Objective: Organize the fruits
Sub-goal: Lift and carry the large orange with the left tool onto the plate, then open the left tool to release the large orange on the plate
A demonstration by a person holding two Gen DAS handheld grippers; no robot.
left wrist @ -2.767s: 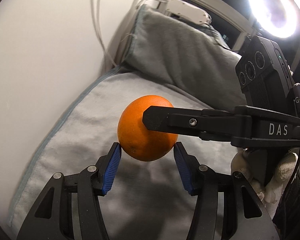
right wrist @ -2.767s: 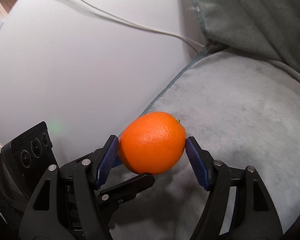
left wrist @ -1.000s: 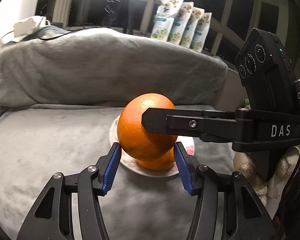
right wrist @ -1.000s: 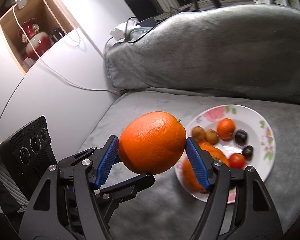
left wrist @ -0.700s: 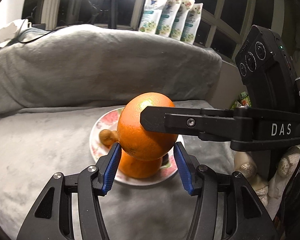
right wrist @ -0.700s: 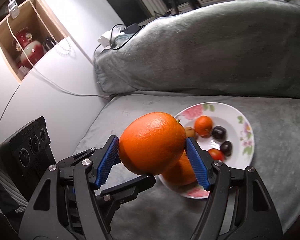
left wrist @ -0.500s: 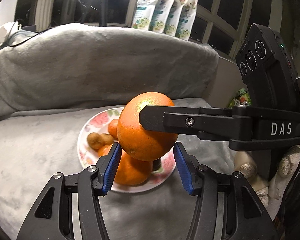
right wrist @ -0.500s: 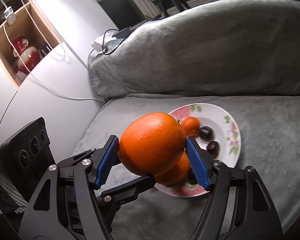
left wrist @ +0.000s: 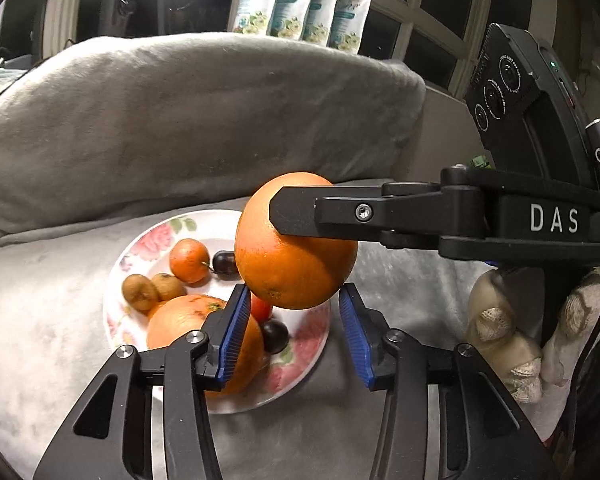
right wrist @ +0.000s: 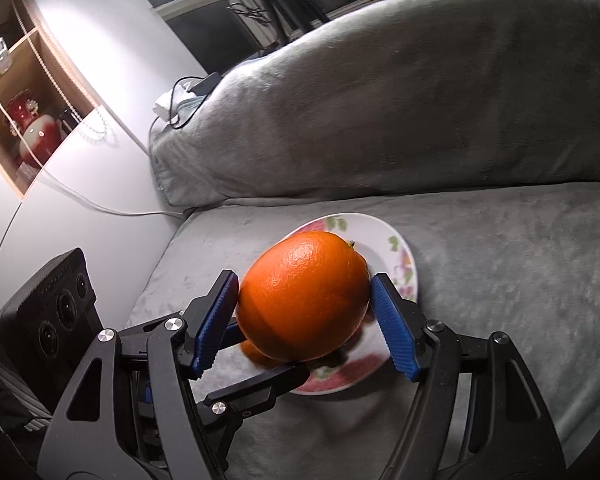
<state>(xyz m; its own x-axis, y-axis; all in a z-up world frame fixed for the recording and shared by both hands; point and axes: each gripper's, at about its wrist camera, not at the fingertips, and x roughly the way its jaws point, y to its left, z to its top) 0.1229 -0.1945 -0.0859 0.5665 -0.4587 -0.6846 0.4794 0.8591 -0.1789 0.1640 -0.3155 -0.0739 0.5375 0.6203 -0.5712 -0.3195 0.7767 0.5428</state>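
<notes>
**Two grippers, one orange over the fruit plate**

Fingers of our right gripper (right wrist: 305, 323) are clamping one large orange (right wrist: 304, 296) between their two blue pads, pressing on its left and right sides. We are holding it in the air just above the near-left rim of the flowered plate (left wrist: 156, 232), which is sitting on the grey cushioned seat (right wrist: 500, 280) close to the backrest (left wrist: 180, 120).

Our left gripper (left wrist: 296, 328) is sitting under that same orange with its jaws closing; the fruit is hanging just above the gap between its two blue pads, and we cannot tell whether either pad is touching the peel.

On the plate we are counting one more large orange (left wrist: 192, 328) at the near rim, one small orange fruit (left wrist: 189, 260) towards the far side, two small brown fruits (left wrist: 140, 292) side by side at the left rim, two dark round fruits (left wrist: 275, 335), and one small red fruit (left wrist: 261, 309) partly hidden behind the left gripper's finger.

Four printed pouches (left wrist: 300, 0) are standing in a row on the window ledge behind the backrest. A gloved hand (left wrist: 512, 340) is gripping the right gripper's handle.
</notes>
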